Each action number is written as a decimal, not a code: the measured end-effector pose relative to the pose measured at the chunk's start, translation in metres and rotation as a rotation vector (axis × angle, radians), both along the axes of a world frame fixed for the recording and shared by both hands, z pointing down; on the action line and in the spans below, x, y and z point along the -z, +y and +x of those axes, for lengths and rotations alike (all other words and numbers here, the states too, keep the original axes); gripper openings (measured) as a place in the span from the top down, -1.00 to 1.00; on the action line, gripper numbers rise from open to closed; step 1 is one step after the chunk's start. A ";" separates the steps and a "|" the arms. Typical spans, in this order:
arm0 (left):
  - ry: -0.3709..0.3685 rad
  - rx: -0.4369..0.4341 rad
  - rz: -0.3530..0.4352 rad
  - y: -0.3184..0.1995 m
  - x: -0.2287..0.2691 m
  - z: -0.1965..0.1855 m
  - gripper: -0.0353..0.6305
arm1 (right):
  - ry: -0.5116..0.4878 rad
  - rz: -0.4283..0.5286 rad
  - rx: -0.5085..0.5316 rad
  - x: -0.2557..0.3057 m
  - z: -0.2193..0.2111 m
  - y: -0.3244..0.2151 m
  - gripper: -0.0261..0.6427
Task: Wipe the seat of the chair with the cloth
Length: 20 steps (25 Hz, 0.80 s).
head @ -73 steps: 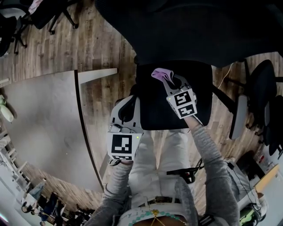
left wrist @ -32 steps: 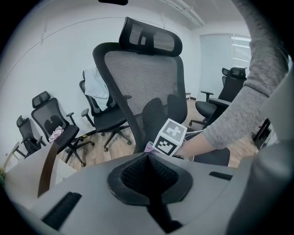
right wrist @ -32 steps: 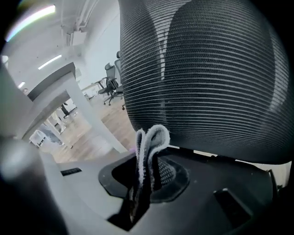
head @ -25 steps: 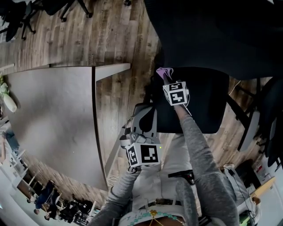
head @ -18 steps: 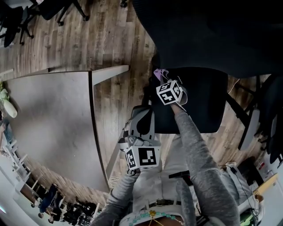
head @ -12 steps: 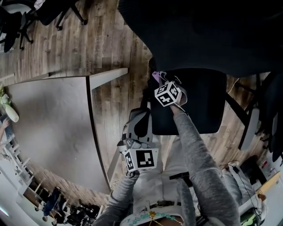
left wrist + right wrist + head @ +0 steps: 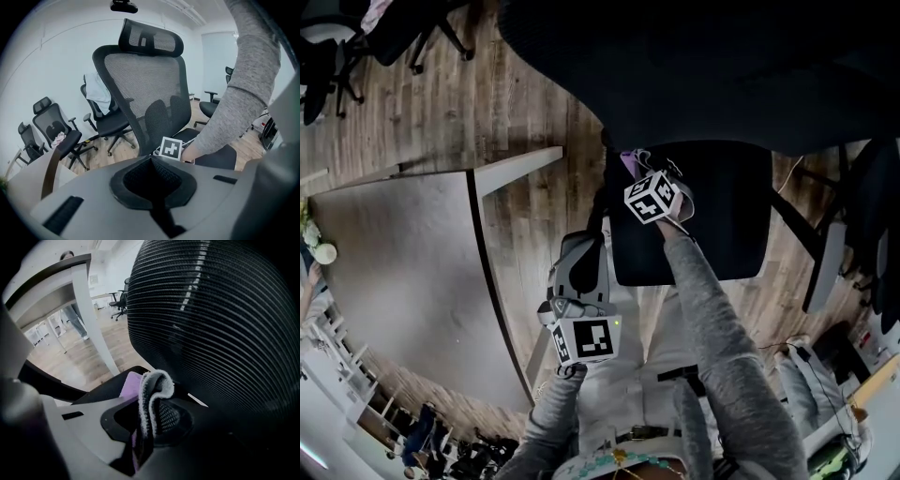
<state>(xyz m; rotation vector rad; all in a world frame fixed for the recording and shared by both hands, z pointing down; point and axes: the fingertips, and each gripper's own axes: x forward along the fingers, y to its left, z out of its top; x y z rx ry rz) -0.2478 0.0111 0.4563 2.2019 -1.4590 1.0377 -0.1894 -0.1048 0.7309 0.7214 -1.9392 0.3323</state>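
The seat (image 7: 722,225) at mid-frame seems only partly wiped, with open room rightward and the table (image 7: 394,281) well off left; my left tool (image 7: 584,251) idles pressed together, and my right tool (image 7: 637,171) clamps the cloth (image 7: 628,157) at the seat's upper-left corner.

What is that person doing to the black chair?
A person is cleaning an office chair with two handheld tools. The right gripper is shut on a purple cloth and holds it at the back corner of the seat, close under the mesh backrest. The left gripper is shut with nothing in it and hangs beside the seat, not touching the cloth.
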 end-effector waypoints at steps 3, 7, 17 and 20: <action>-0.009 0.000 0.007 0.001 0.000 0.000 0.90 | 0.012 -0.001 -0.010 -0.002 0.013 -0.002 0.77; -0.015 0.000 0.012 0.001 -0.001 0.000 0.90 | 0.029 -0.010 -0.019 -0.006 0.030 -0.005 0.77; -0.022 0.001 0.017 0.003 0.000 0.002 0.90 | 0.035 -0.020 -0.082 -0.011 0.060 -0.009 0.77; -0.028 0.000 0.022 0.001 0.001 0.001 0.90 | 0.041 -0.021 -0.089 -0.010 0.065 -0.013 0.77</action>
